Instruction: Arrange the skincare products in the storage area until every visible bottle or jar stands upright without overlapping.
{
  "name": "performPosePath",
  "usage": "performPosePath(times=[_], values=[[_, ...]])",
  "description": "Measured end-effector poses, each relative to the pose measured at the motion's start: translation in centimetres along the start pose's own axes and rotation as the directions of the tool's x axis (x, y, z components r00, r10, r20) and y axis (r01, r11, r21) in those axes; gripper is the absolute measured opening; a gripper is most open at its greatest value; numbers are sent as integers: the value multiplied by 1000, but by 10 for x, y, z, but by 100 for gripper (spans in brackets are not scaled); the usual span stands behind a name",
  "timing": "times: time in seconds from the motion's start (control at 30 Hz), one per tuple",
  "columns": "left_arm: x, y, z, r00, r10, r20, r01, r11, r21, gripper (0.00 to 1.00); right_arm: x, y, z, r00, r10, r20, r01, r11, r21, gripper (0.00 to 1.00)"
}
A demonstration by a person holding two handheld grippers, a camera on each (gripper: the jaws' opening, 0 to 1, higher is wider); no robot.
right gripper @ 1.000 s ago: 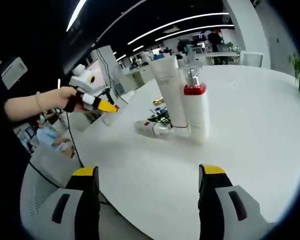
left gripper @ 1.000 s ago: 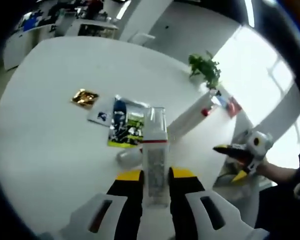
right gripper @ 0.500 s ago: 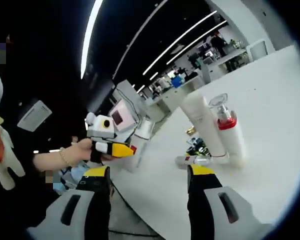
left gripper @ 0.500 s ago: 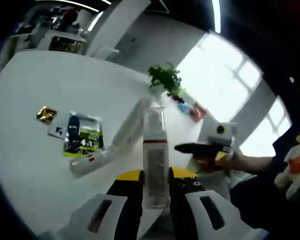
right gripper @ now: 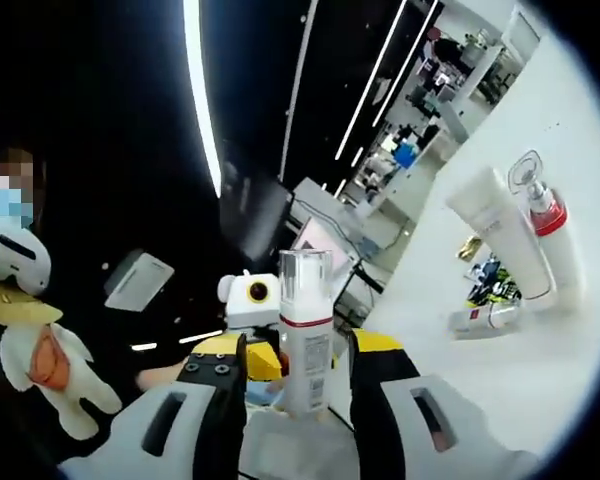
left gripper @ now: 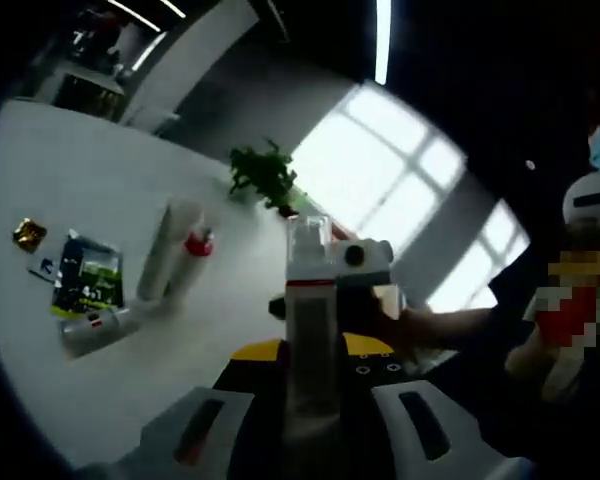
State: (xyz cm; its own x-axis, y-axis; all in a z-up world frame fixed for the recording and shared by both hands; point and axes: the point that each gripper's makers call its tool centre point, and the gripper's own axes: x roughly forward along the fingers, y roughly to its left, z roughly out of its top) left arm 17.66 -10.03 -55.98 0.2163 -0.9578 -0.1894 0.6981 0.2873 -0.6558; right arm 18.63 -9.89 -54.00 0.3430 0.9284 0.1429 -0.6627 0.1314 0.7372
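The clear bottle [left gripper: 309, 320] with its red band sits clamped in your left hand-held gripper [left gripper: 310, 352], up off the surface [left gripper: 100, 380], and between your right hand-held gripper's [right gripper: 298, 345] jaws too; whether those grip it, I cannot tell. On the surface, the white tube [right gripper: 500, 235] and pump bottle [right gripper: 552, 245] stand upright, but one small bottle [right gripper: 488, 319] lies flat beside them. That one's left, plus yours.

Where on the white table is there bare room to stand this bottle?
Free: the wide bare table beyond the gold packet, and the stretch nearer than the lying bottle. Crowded: around the upright tube and the pump bottle.
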Motion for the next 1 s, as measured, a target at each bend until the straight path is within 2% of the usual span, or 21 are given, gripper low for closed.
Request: performPosePath(times=[0.13,0.27,0.37,0.6,0.7,0.8,0.9,0.97,1.0], values=[[-2,-9,4,998,-41,40,42,999,-17,19,2,5,-3,1000,20,-17,-20,1000,6,33],[-3,-11,8,996,-49,74,52,998,-41,19,3,10,-5,999,41,-23,-40,999,13,27],[-3,-12,8,996,-55,72,58,997,-43,19,3,11,-3,999,45,-16,-45,999,21,25],[1,-14,6,995,-74,61,77,996,-50,19,5,12,-2,998,55,-20,-54,998,38,21],[1,-15,4,995,-84,55,87,994,-58,19,4,13,-3,998,53,-27,-52,999,9,21],[3,-17,-1,996,-88,35,90,994,-60,19,3,13,-8,997,49,-60,-51,998,-23,20],[3,-17,-6,997,-80,13,81,996,-44,18,3,12,-12,995,41,-91,-47,997,-64,19],[2,-11,-7,999,-40,5,40,999,18,18,2,8,-14,994,6,-113,-19,994,-110,19],[2,-12,-11,999,-32,-24,33,999,36,18,2,8,-15,991,2,-131,-19,991,-130,19]])
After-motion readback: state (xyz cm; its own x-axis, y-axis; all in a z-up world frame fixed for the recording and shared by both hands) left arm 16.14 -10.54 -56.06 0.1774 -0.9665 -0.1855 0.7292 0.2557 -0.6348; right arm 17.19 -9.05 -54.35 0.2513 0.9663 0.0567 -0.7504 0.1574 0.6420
